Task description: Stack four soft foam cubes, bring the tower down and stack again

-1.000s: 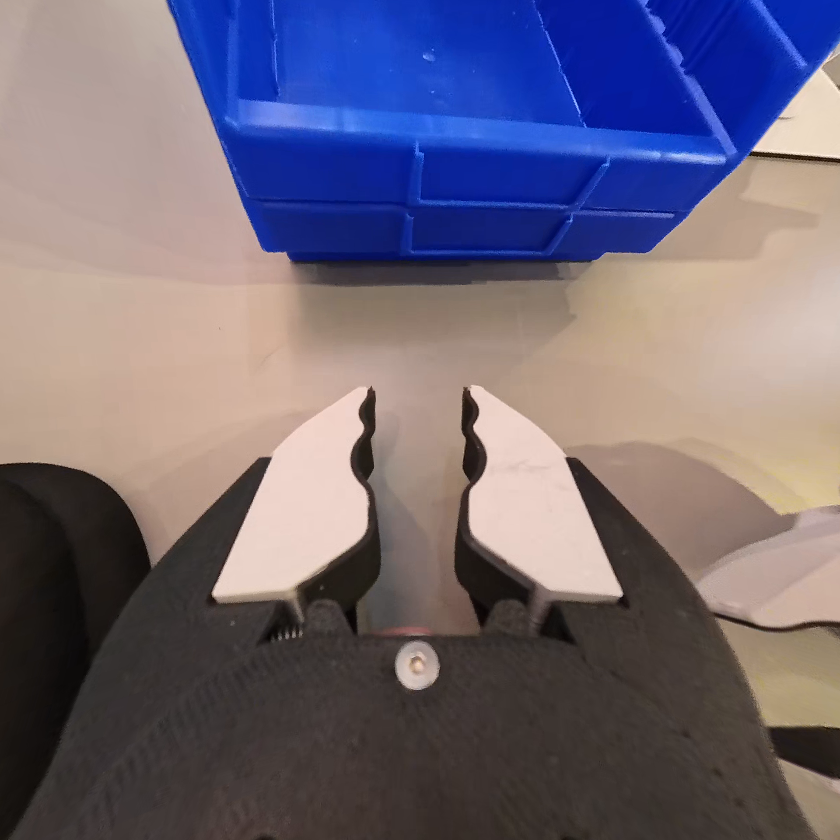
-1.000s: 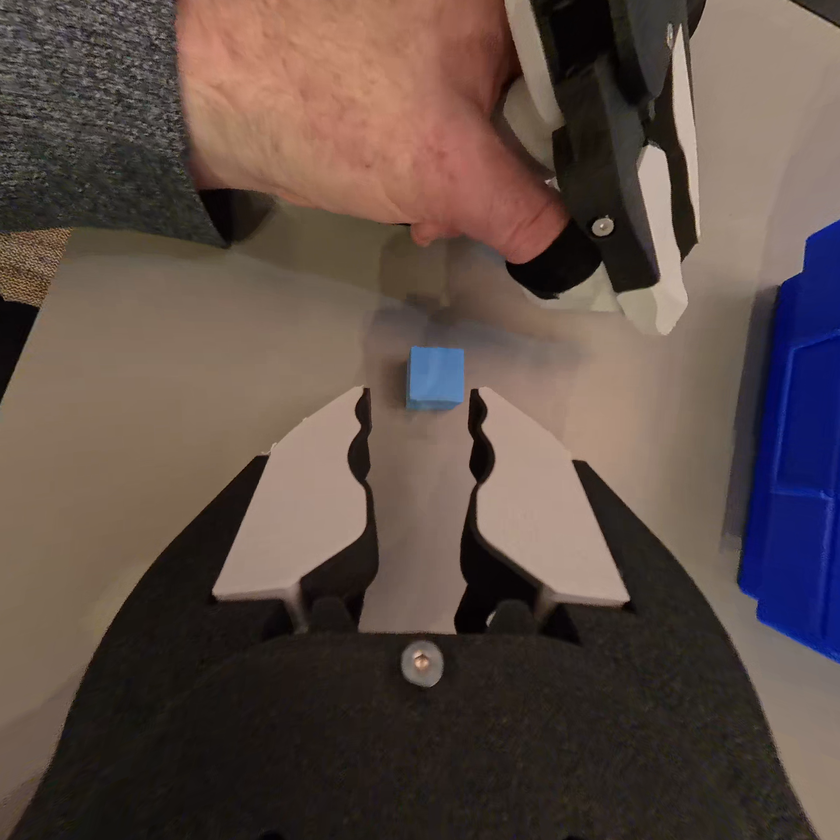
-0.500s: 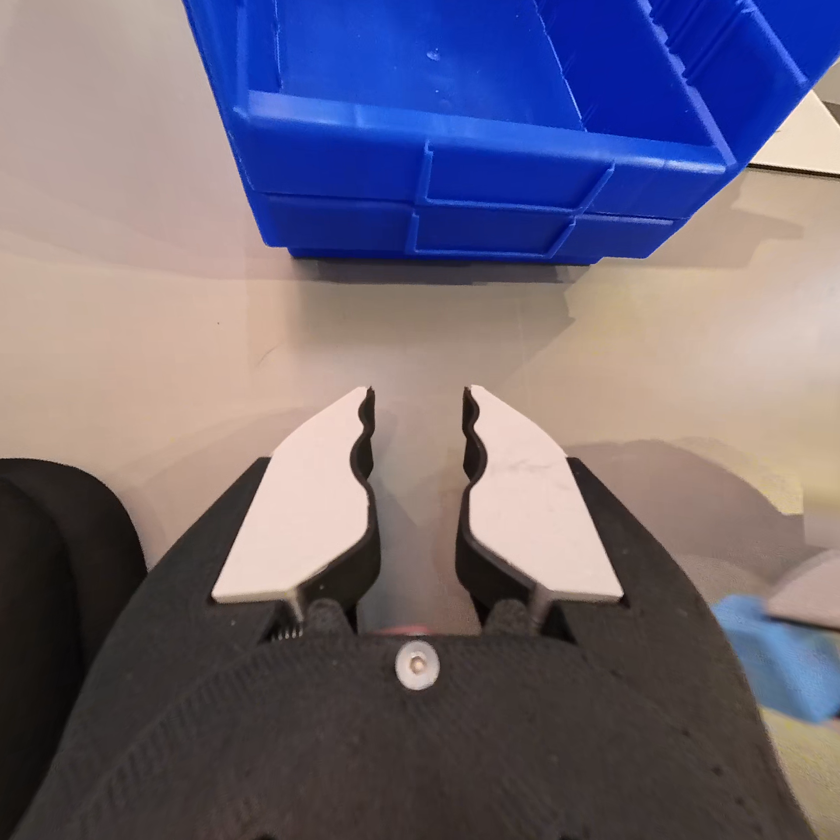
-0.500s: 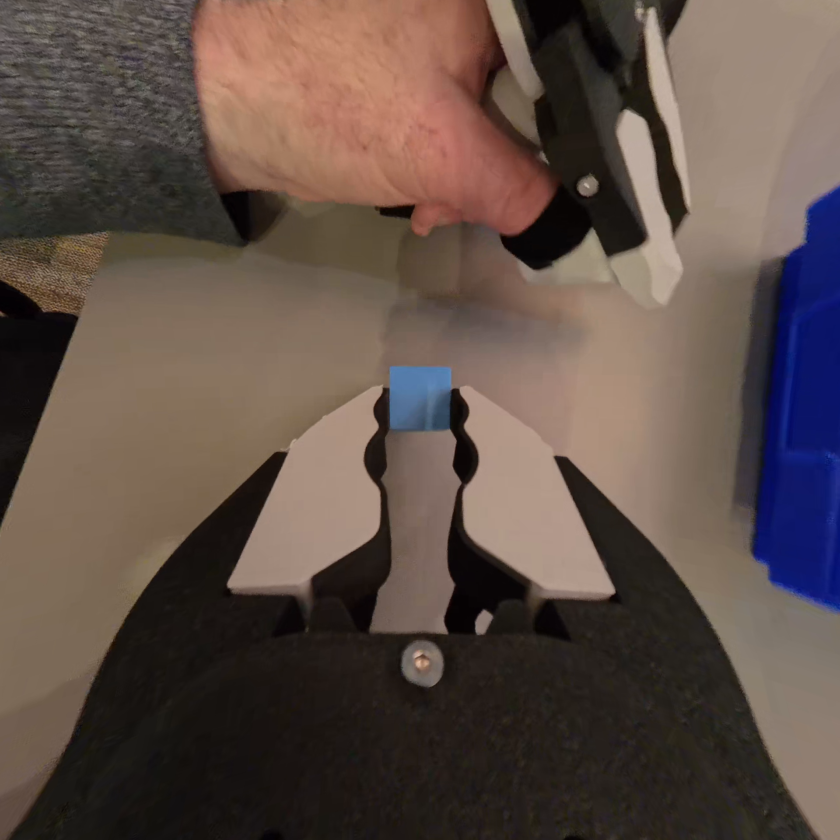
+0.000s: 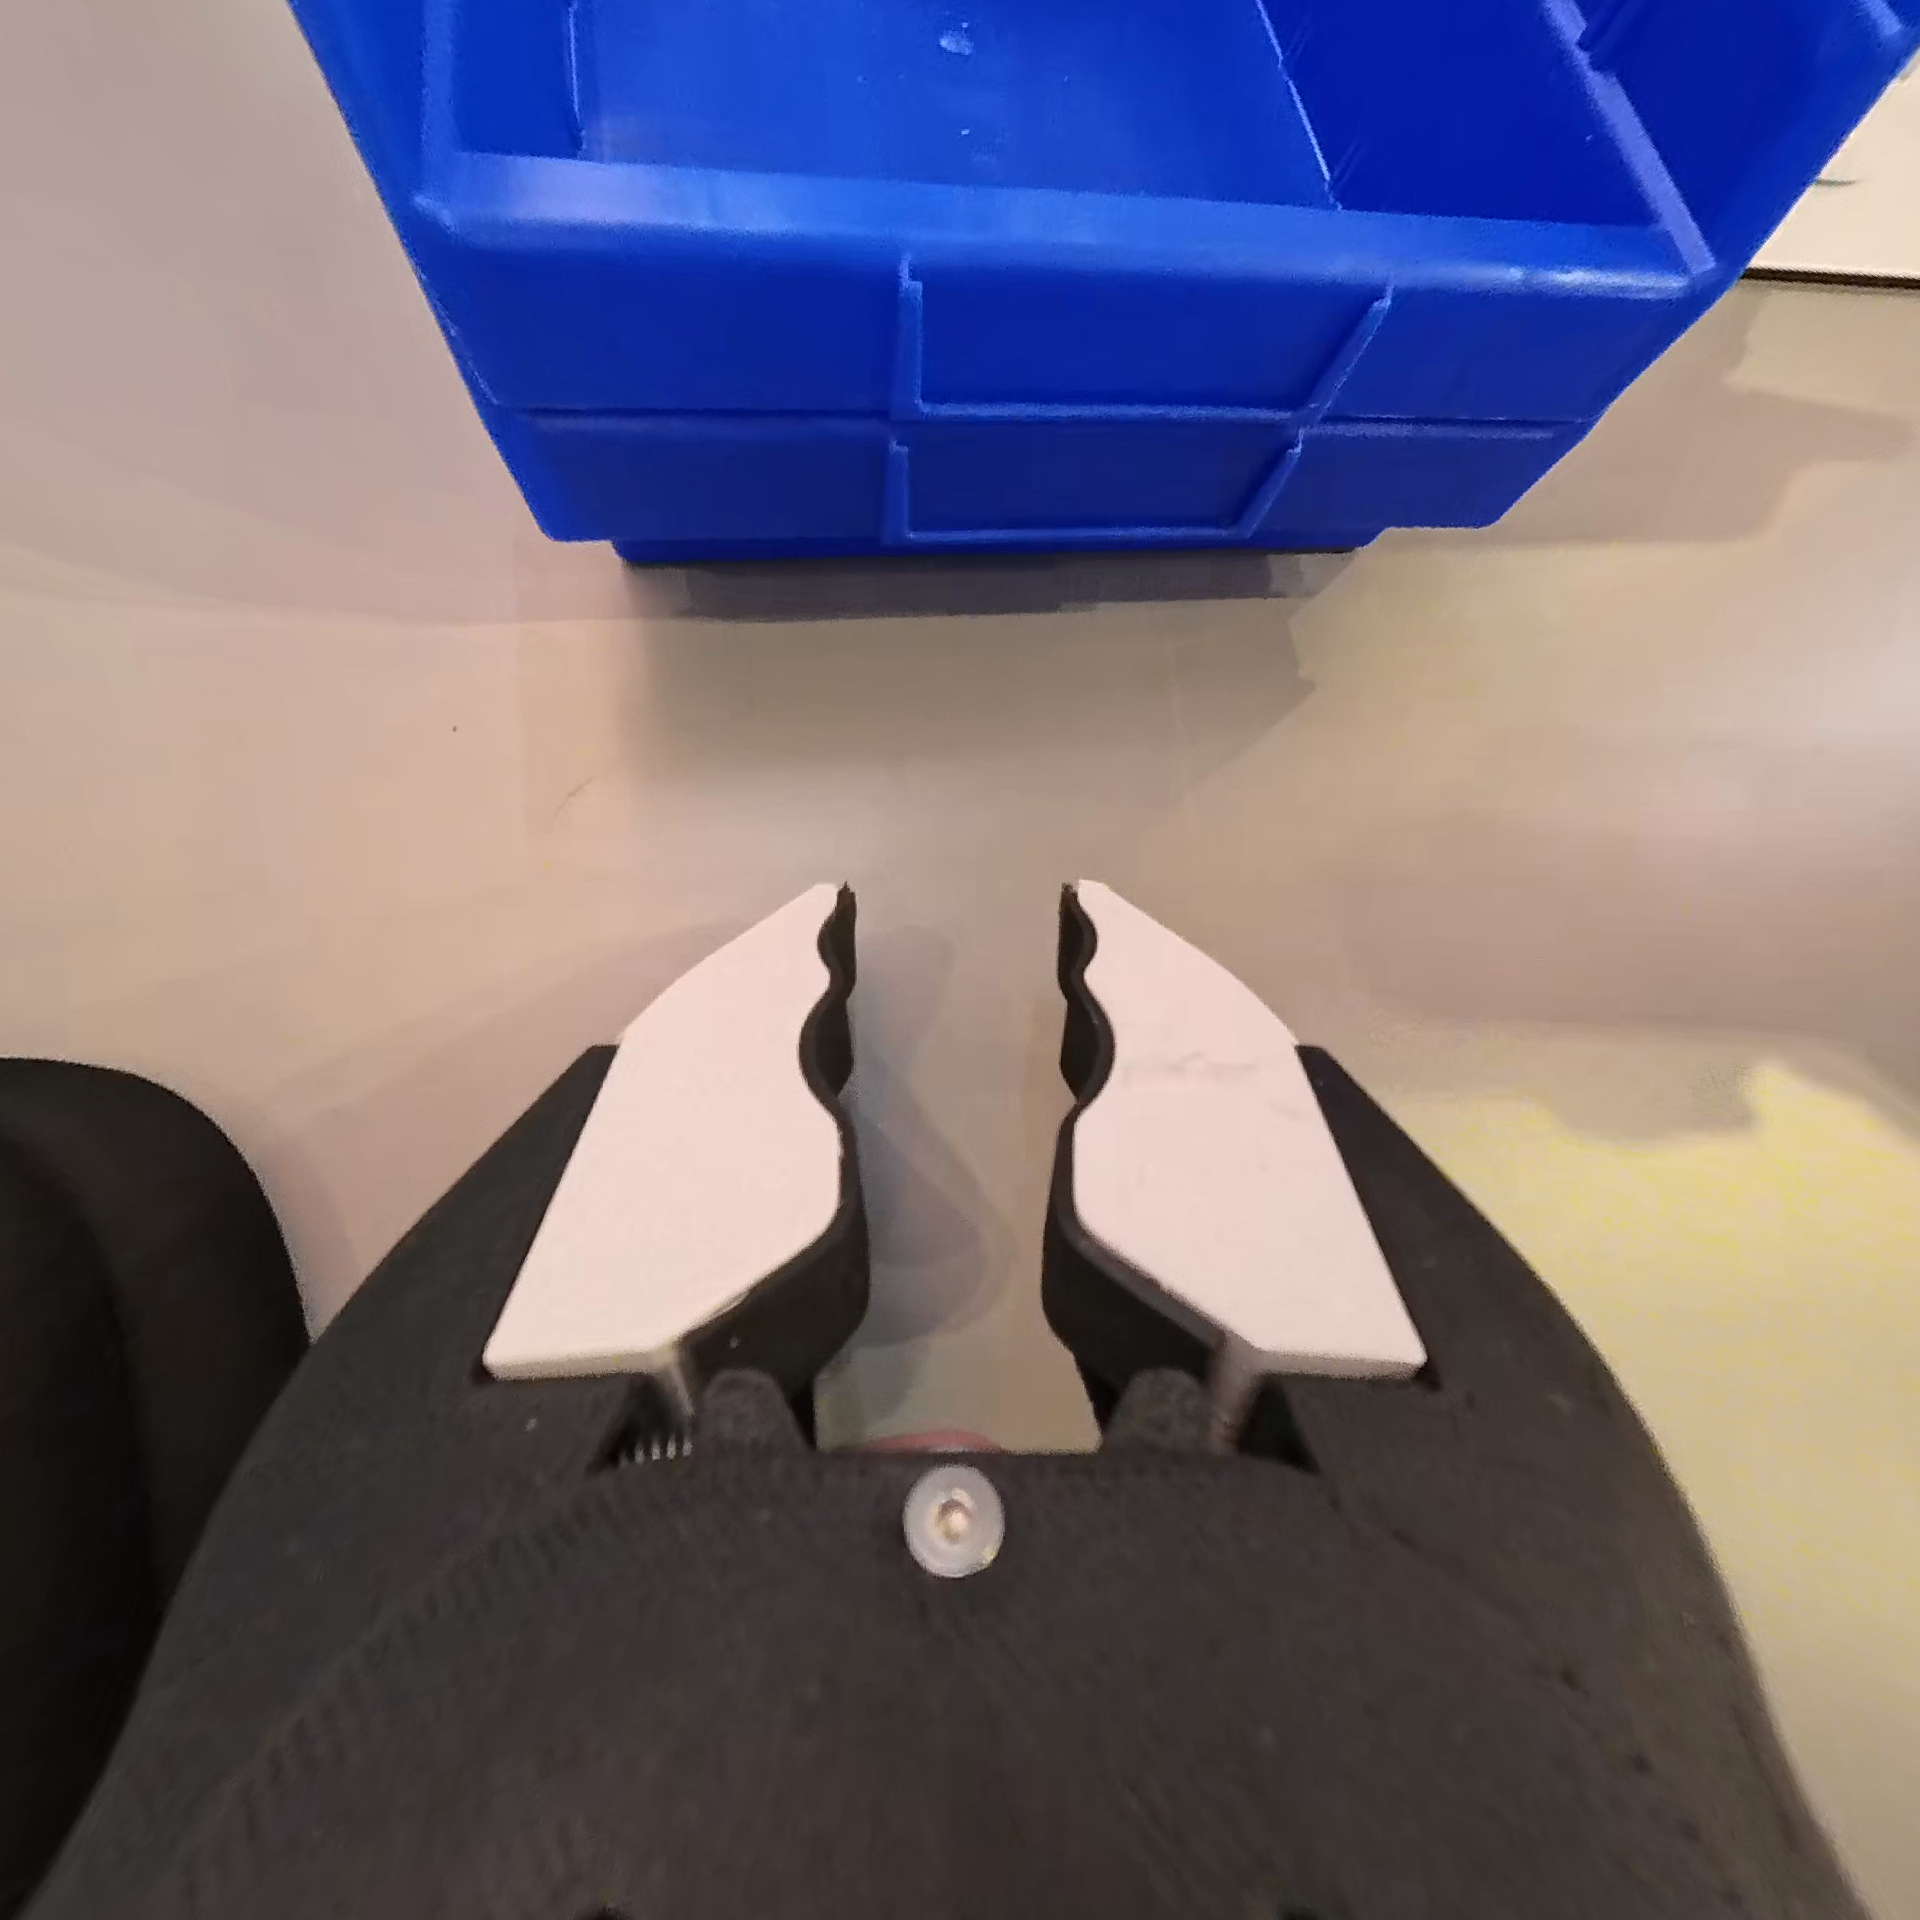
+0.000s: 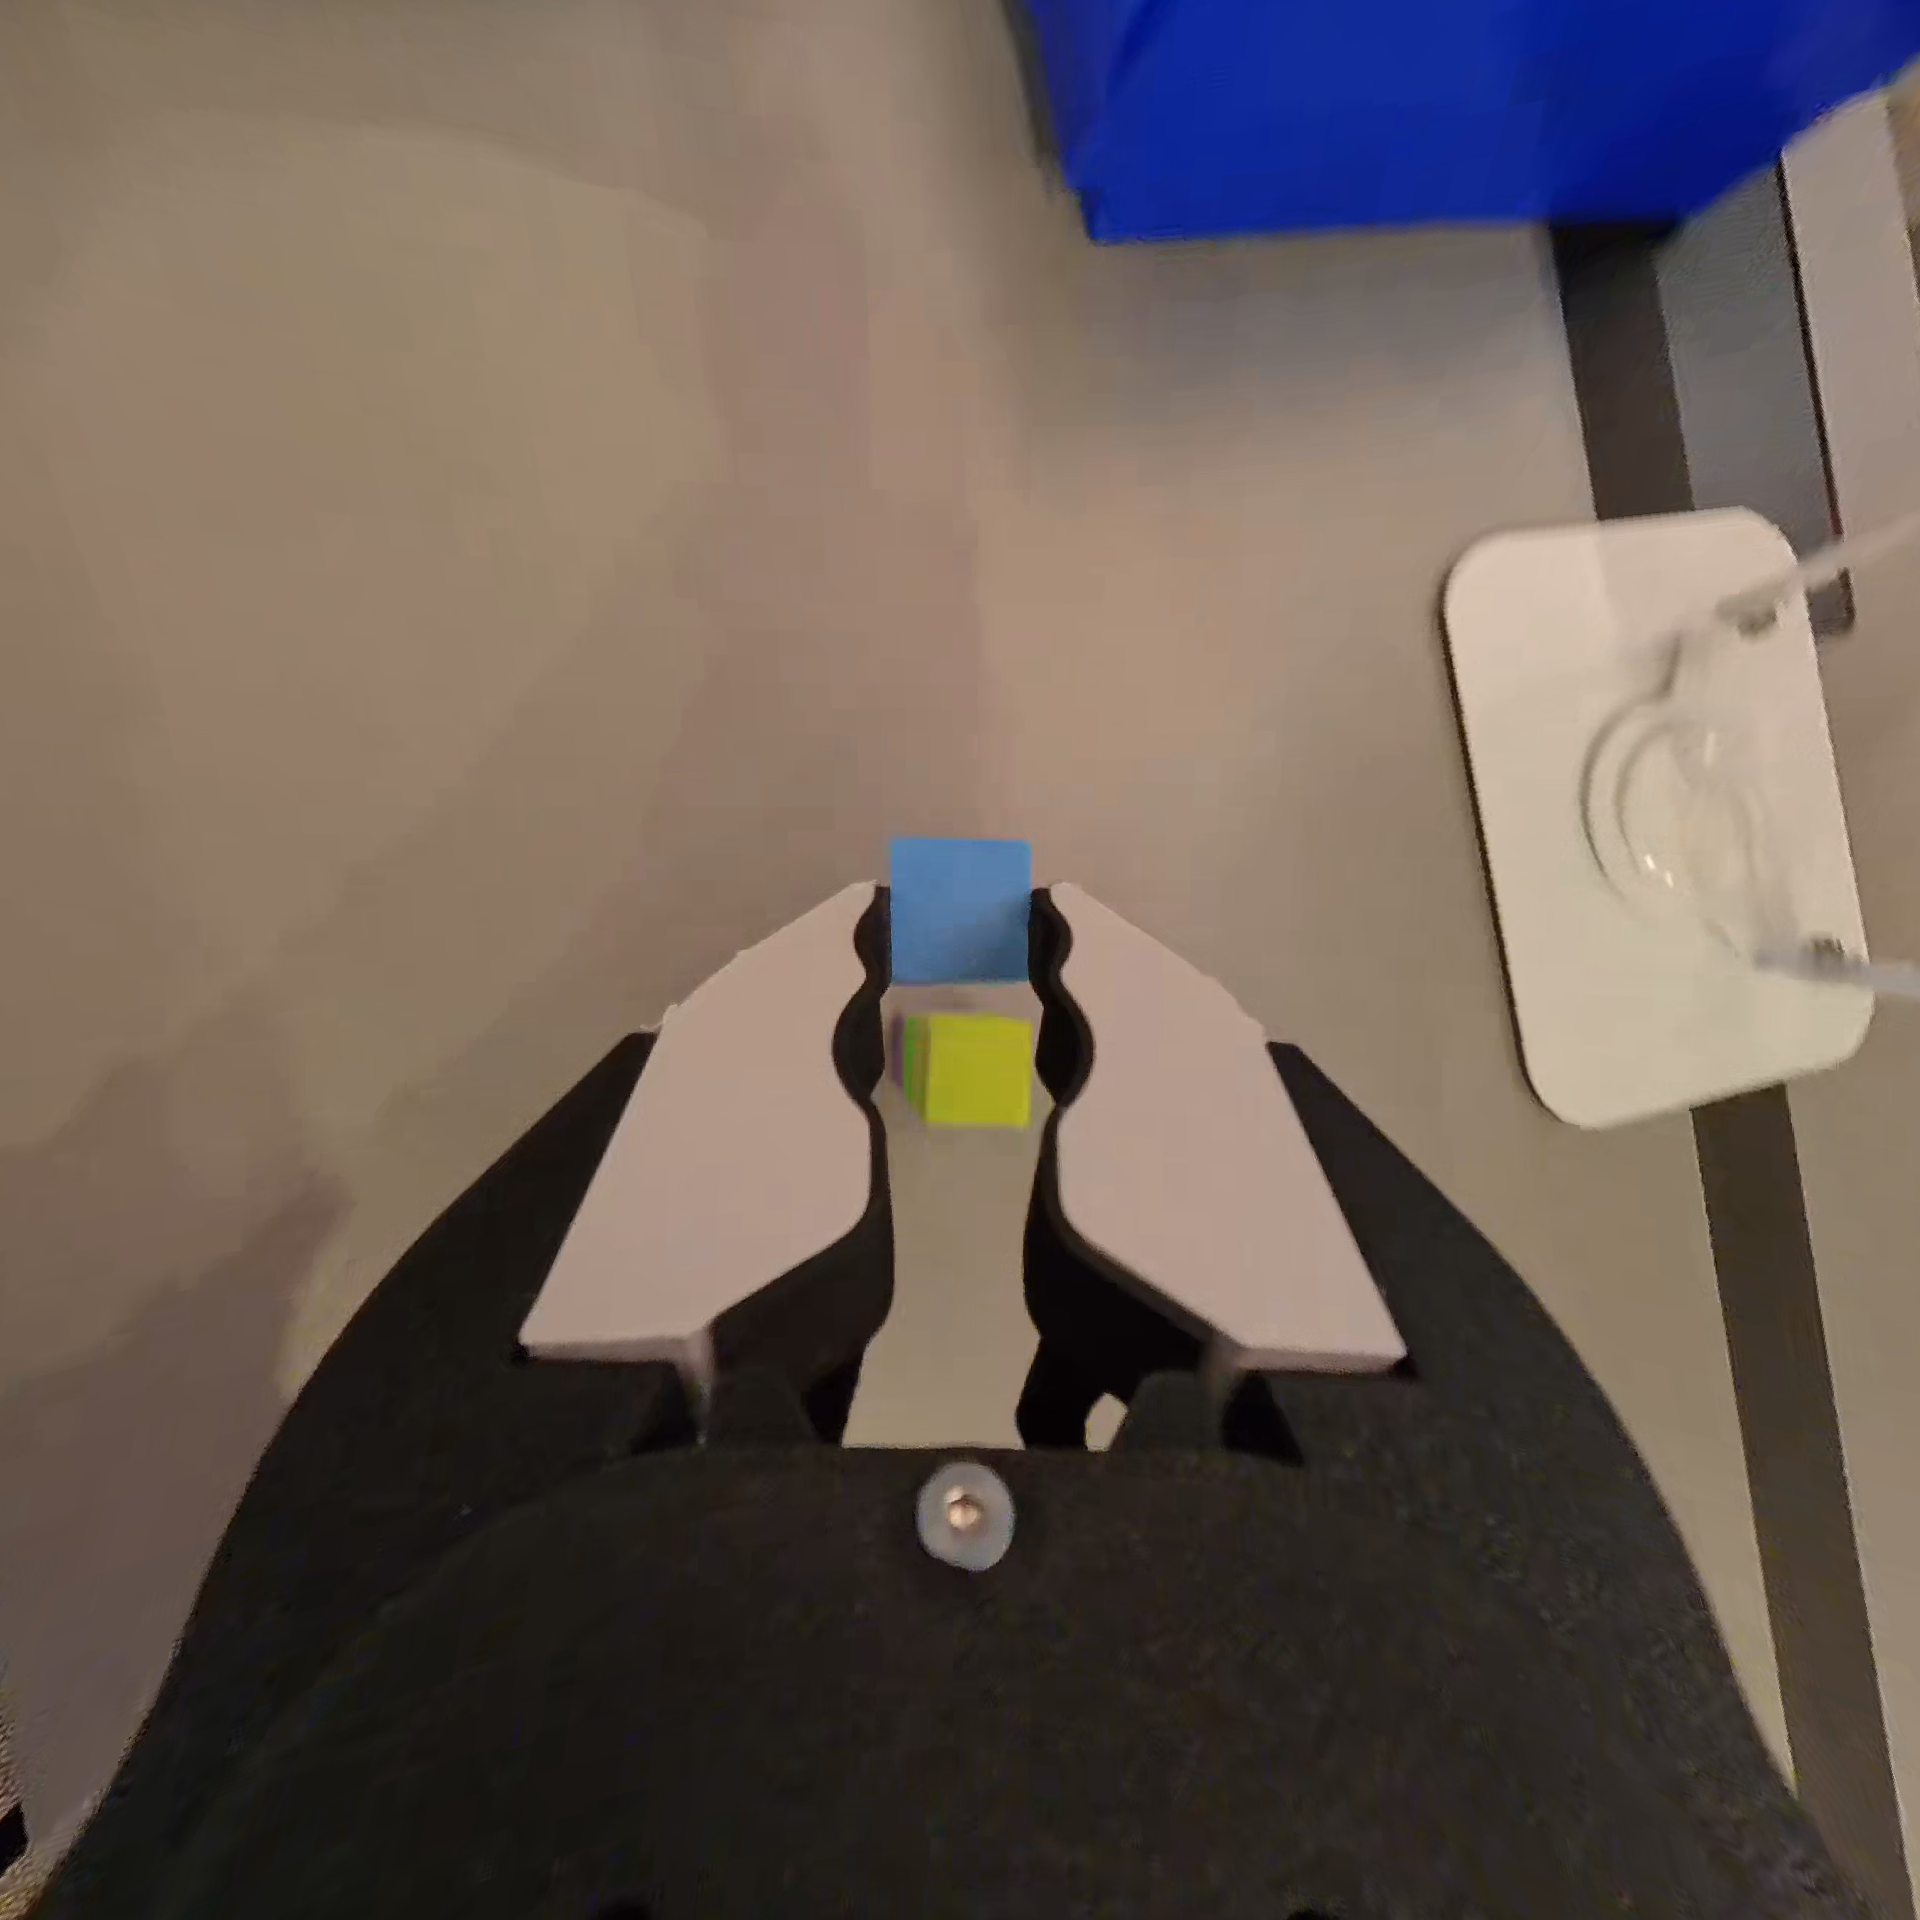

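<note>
Here the right gripper has its two pale fingers closed on a light blue foam cube, the dark inner pads pressing its left and right faces right at the tips, so the cube is pinched and carried above the grey table. Seen between the fingers at 6 o'clock of the blue cube, and lower down, stands a yellow-green cube; slivers of green and purple show along its left edge, too blurred to say what they belong to. At 12 to 1 o'clock of this view lies a blue bin, and at 3 o'clock a white plate-like base with something clear on it, at the table's edge.

The left gripper stands part open above bare table, fingers well apart with nothing between the pads. The blue bin sits at its 12 o'clock, apart from the fingertips. A dark rounded shape fills the 9 o'clock edge.
</note>
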